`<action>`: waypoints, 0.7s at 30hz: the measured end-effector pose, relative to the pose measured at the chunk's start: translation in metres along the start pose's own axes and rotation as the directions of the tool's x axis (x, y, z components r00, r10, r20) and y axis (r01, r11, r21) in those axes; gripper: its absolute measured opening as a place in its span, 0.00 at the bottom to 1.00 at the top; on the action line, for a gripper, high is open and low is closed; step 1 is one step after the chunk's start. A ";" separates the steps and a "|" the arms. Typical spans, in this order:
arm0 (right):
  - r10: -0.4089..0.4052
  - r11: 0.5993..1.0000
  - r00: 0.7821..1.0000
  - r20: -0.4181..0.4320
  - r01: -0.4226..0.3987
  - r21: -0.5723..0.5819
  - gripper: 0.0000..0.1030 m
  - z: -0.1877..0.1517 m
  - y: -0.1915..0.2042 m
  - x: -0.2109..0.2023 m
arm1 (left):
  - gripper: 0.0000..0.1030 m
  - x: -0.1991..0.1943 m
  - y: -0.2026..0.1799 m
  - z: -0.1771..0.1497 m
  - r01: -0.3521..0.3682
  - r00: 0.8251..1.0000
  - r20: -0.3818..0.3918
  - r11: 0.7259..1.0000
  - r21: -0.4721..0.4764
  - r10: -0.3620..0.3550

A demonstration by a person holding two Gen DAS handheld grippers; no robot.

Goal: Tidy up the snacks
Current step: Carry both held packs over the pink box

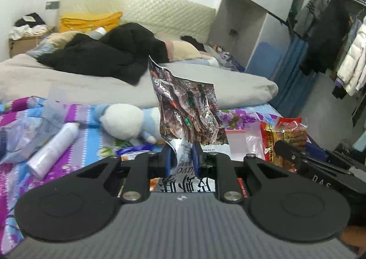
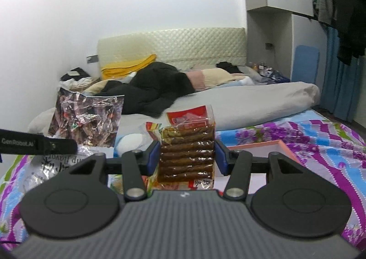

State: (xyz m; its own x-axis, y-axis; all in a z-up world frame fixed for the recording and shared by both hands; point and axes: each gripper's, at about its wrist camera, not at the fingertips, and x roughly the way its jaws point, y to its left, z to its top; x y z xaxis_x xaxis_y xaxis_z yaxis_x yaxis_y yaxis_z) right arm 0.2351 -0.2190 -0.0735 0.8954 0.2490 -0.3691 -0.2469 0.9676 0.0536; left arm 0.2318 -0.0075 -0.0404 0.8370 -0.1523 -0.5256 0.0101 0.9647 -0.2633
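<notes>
On a bed with a purple-and-blue floral sheet (image 2: pixel 320 144), the left gripper (image 1: pixel 182 156) pinches the crinkled foil snack bag (image 1: pixel 187 110) with narrowly set fingers, the bag standing upright toward 12 o'clock. The right gripper (image 2: pixel 186 156), fingers about half spread, clamps a clear pack of stacked brown sticks (image 2: pixel 187 153) by both sides. At 3 o'clock of that pack lies a shallow pink-rimmed box (image 2: pixel 263 147); a plush toy (image 1: pixel 128 121) rests beyond.

Left wrist view: looked along its fingers, close over the floral sheet (image 1: pixel 13 167), toward the padded headboard (image 1: pixel 160 14). Right wrist view: same facing, headboard (image 2: pixel 183 41) centred. Shared: headboard, both snack packs.
</notes>
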 end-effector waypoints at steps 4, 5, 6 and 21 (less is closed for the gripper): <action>-0.031 0.999 0.999 -0.033 0.031 0.012 0.52 -0.002 -0.027 0.012 | 0.21 0.034 -0.020 0.004 0.027 0.999 -0.045 0.999 0.023 -0.026; -0.042 0.999 0.998 -0.047 0.043 0.020 0.52 -0.004 -0.035 0.017 | 0.21 0.042 -0.025 0.004 0.037 0.998 -0.058 0.999 0.026 -0.035; -0.053 0.998 0.997 -0.058 0.054 0.028 0.52 -0.006 -0.041 0.021 | 0.21 0.052 -0.030 0.004 0.046 0.996 -0.073 0.998 0.033 -0.044; -0.114 0.987 0.952 -0.284 0.142 0.079 0.52 -0.063 -0.102 0.082 | 0.21 0.169 -0.063 -0.033 0.116 0.948 -0.309 0.989 0.090 -0.083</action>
State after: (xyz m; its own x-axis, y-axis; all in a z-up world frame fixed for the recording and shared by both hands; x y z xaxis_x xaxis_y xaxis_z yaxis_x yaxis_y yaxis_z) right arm 0.3103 -0.2996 -0.1676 0.7753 0.1145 -0.6211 -0.0875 0.9934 0.0739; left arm 0.3549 -0.1014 -0.1396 0.6235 -0.2904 -0.7259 0.1563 0.9560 -0.2483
